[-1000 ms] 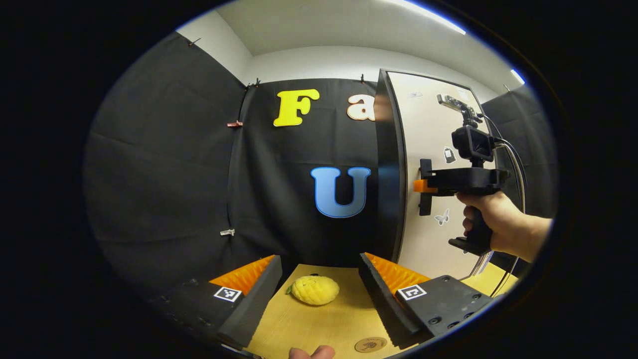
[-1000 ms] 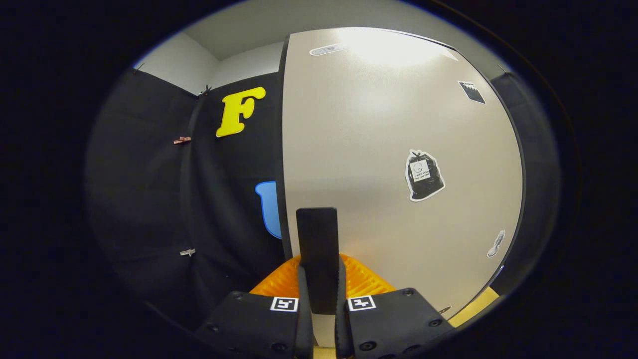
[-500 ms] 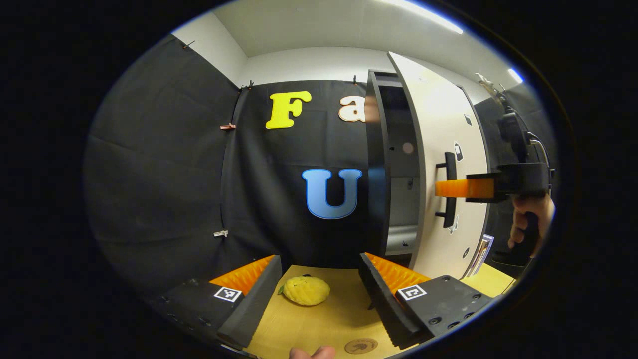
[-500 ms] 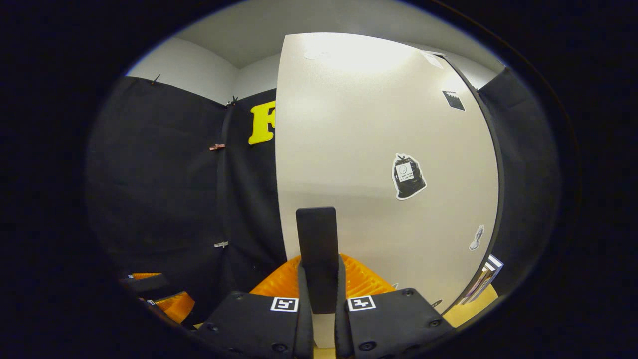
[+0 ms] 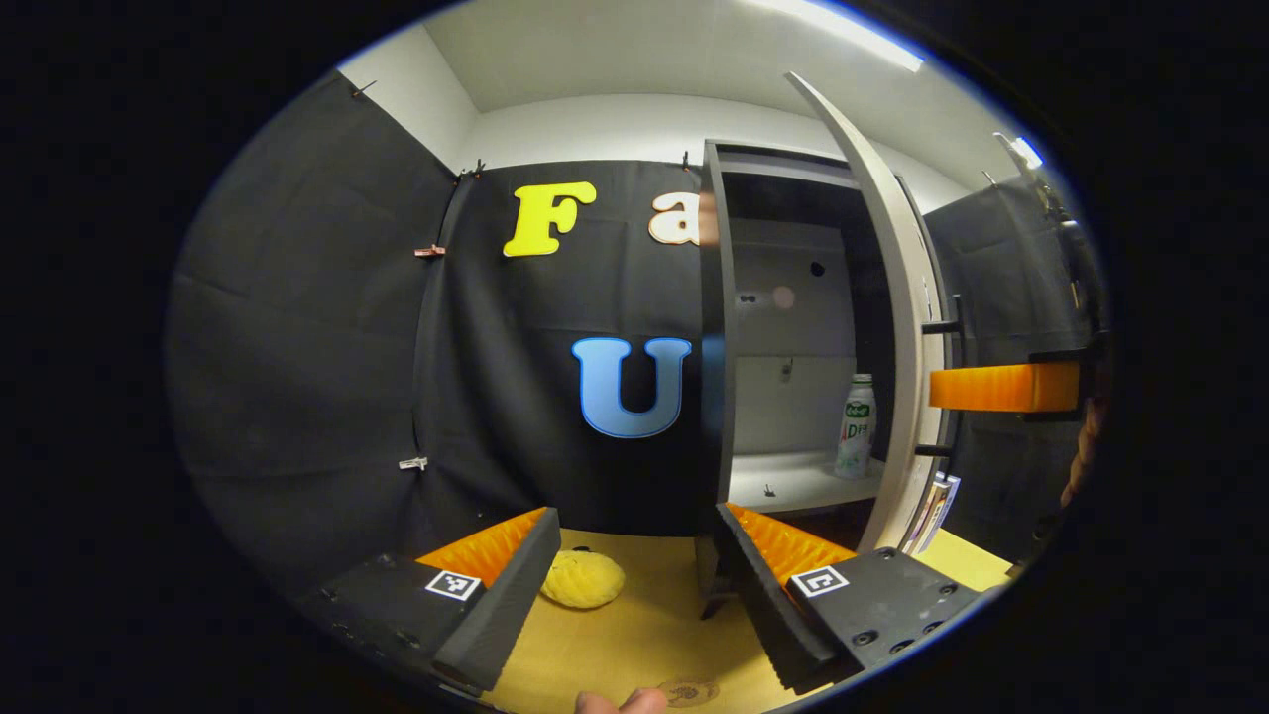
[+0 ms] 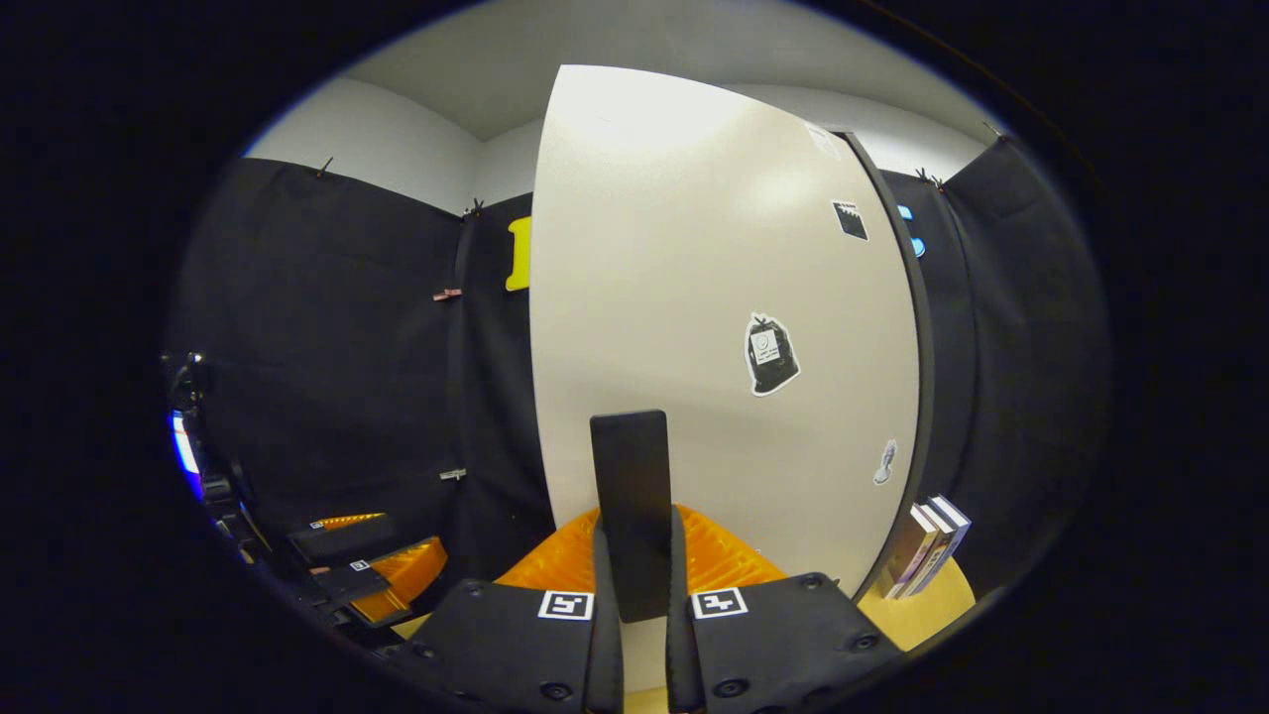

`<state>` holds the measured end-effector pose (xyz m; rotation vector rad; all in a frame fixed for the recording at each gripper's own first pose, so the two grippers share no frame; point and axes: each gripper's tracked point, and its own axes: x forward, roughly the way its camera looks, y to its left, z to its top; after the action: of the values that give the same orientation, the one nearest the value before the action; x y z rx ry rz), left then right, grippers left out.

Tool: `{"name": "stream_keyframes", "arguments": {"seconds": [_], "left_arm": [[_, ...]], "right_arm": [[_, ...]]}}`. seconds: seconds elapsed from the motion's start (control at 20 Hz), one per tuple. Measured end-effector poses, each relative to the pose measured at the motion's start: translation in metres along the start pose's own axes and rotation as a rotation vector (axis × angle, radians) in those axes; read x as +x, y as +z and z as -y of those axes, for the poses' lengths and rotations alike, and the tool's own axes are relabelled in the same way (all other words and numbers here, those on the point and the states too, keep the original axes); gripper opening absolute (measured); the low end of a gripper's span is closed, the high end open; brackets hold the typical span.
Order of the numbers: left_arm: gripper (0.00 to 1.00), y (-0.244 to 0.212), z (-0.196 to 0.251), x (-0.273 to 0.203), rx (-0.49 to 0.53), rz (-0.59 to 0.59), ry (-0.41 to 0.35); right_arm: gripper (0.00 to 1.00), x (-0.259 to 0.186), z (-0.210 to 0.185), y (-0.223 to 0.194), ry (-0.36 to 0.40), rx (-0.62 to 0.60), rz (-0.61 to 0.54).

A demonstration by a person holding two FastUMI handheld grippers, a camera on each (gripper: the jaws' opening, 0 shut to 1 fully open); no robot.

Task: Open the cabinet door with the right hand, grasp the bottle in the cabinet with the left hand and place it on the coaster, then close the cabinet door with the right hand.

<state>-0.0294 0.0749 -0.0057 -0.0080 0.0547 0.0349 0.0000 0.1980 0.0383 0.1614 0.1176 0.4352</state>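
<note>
Both fingers of the right gripper (image 6: 634,585) pinched the door handle (image 6: 631,516), and the cabinet door (image 6: 694,297) had swung wider than a second before, baring the bottle (image 5: 856,424) on the shelf. The left gripper (image 5: 634,585) waited, fingers spread, nearby.

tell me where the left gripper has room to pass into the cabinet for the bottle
The gap between the cabinet's dark side panel and the swung-out white door looks open. The pale shelf is bare left of the white bottle with green print. It is tighter by the door edge, where the bottle stands. The open left gripper sits below.
</note>
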Motion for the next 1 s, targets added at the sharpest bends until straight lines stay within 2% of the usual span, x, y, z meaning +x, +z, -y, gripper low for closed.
{"name": "stream_keyframes", "arguments": {"seconds": [0.25, 0.5, 1.0], "left_arm": [[0.98, 0.005, 0.013, 0.007, 0.012, 0.006, -0.027], [0.98, 0.010, 0.039, 0.014, 0.009, 0.015, -0.073], [0.98, 0.008, 0.072, 0.024, 0.017, 0.015, -0.139]], "right_arm": [[0.21, -0.041, 0.028, 0.006, -0.031, -0.008, 0.008], [0.21, -0.075, 0.057, 0.010, -0.107, 0.001, 0.039], [0.19, -0.109, 0.100, 0.015, -0.245, 0.014, 0.045]]}}
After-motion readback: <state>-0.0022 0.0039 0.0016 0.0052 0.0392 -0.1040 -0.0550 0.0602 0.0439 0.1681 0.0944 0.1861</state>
